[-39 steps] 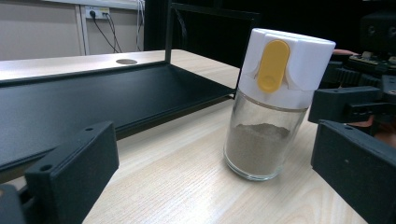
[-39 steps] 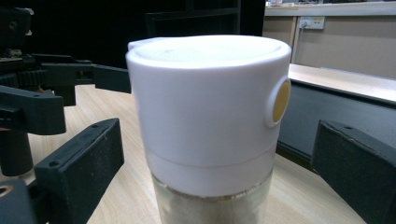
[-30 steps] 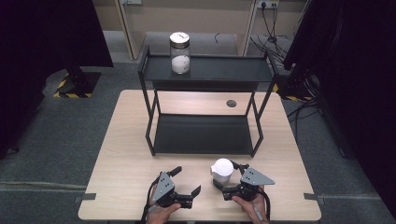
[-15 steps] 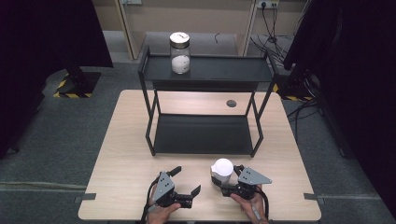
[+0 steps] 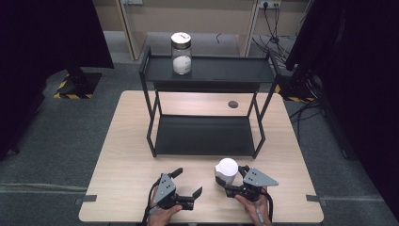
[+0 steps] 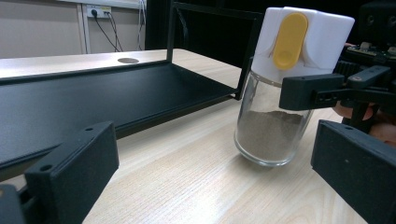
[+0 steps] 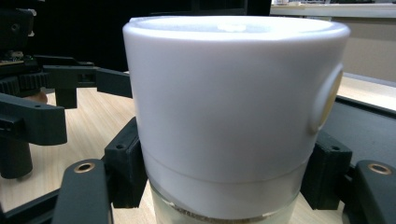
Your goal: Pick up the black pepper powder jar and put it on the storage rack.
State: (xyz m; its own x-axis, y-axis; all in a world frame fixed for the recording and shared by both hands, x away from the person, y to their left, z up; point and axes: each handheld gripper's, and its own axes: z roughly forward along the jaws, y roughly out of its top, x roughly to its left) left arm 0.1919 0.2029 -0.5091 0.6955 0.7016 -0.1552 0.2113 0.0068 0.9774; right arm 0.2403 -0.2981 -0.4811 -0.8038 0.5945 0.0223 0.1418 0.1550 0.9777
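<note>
A glass shaker jar (image 5: 227,167) of brown powder, with a white lid and a yellow flip tab, stands upright on the wooden table (image 5: 127,155) near its front edge. My right gripper (image 5: 230,177) is shut on it, one pad on each side just under the lid. In the right gripper view the jar (image 7: 229,107) looms close between the jaws. My left gripper (image 5: 188,182) rests to the jar's left, open and holding nothing. The left gripper view has the jar (image 6: 273,126) ahead at the right, beyond its own spread jaws.
A black two-tier metal rack (image 5: 207,134) stands on the middle of the table behind the jar. On its top shelf, at the left, is a clear jar (image 5: 181,52) with white powder. A round cable hole (image 5: 233,104) lies behind the rack.
The right gripper's jaws have come together on the shaker jar, which stays on the table. The left gripper has kept still.
</note>
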